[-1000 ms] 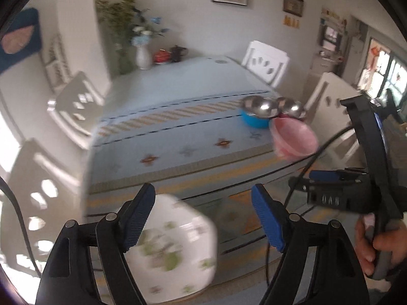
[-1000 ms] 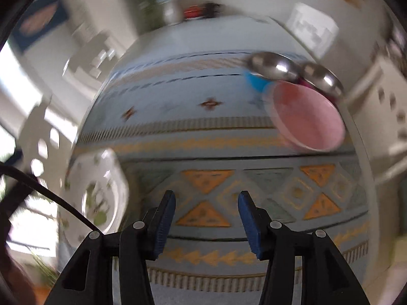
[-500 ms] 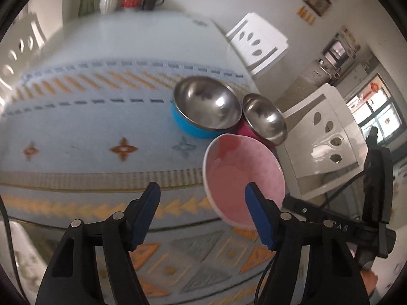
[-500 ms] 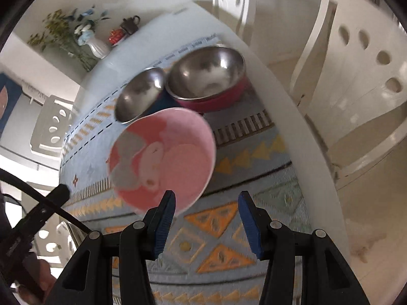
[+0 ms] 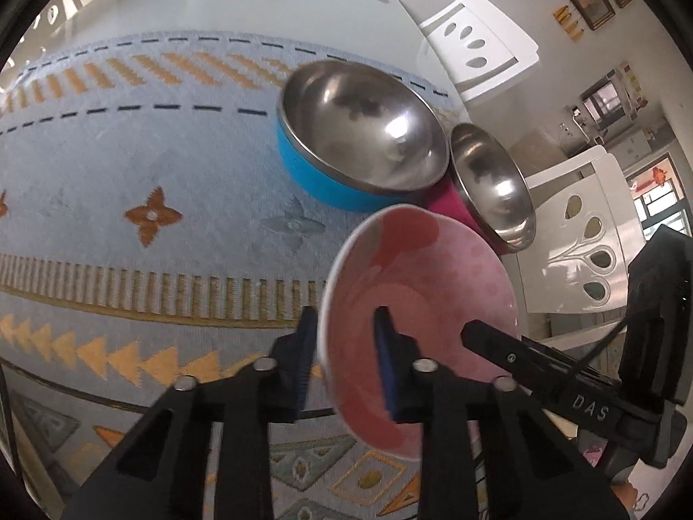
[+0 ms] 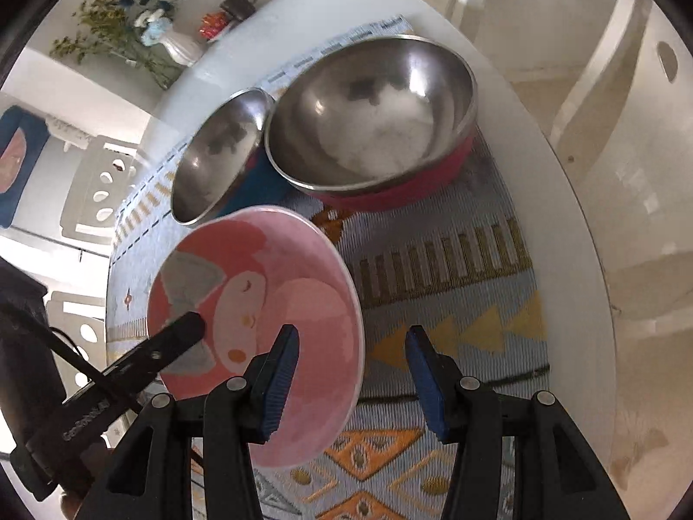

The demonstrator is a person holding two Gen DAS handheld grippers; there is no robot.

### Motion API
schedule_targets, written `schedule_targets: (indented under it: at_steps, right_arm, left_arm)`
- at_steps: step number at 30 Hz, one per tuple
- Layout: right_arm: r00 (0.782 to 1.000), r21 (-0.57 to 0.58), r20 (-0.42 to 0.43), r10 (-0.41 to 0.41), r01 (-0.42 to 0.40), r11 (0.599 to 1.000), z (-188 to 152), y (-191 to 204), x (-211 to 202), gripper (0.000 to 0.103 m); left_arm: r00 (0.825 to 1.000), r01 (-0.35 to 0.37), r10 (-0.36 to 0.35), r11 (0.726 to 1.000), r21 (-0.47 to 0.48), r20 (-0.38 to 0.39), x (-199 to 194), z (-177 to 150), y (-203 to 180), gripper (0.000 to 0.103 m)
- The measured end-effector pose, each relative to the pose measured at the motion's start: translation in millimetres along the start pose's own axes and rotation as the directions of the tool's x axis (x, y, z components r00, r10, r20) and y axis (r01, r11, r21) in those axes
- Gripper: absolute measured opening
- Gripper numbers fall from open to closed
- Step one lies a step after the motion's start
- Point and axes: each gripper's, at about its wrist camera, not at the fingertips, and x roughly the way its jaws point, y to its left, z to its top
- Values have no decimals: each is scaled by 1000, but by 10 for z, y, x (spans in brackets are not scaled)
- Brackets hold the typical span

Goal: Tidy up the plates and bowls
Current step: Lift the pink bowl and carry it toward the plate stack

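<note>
A pink bowl (image 5: pixel 433 286) with a cartoon face (image 6: pixel 242 303) sits tilted on the patterned cloth, in front of two steel-lined bowls. My left gripper (image 5: pixel 344 364) is shut on its near left rim, one pad inside and one outside. My right gripper (image 6: pixel 351 368) stands open astride the bowl's right rim, pads not pressing; one of its fingers (image 5: pixel 498 346) reaches over the bowl's inside. The blue-sided bowl (image 5: pixel 359 130) and the red-sided bowl (image 6: pixel 372 112) stand side by side, touching, just behind.
A blue and orange patterned cloth (image 5: pixel 151 216) covers the white table (image 6: pixel 541 173), whose edge runs close on the right. White chairs (image 5: pixel 580 234) stand around it. A vase of flowers (image 6: pixel 173 47) and a small dark pot (image 6: pixel 238 0) stand at the far end.
The left gripper left the white flowered plate, swung over to the pink bowl and closed on its rim. The right gripper moved in over the bowl too, its jaws unchanged.
</note>
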Motion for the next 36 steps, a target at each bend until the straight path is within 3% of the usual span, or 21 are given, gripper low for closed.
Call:
schedule_targets:
  at_steps: [1,4,8,14,23,29,36]
  right_arm:
    - [1000,-19,-7,13,-14,1000,-4,17,18,46]
    - [1000,-51,-15,25,-25,998,-34,21,55,24]
    - [999,-128,38,-29,33,991,-119,88,9,14]
    - [997,-182,64,-35,46,982,-296,249,-208,14]
    - [997,-231,75,35,-17,973,-666,677,-575,14]
    - [999,-317,37,35,-21,948,-1034,1054,-561,14]
    - [998,-337,-47,27,-42,941,-1230,1219,-346,14]
  left_arm:
    - [1000,-10,10,1000,1,7,8,-8,-12,16]
    - [999,4,-3,1000,-21,37,-23,-29,4,16]
    - [999,3,-1,999,-34,49,-74,-106,23,16]
    - [997,12,-10,1000,-29,79,-347,-291,14,16]
    - [986,-16,24,999,-47,166,-996,-721,158,16]
    - [977,-78,89,995,-64,196,-1188,-1006,340,16]
    - [977,-80,106,986,-146,183,-1213,-1245,636,16]
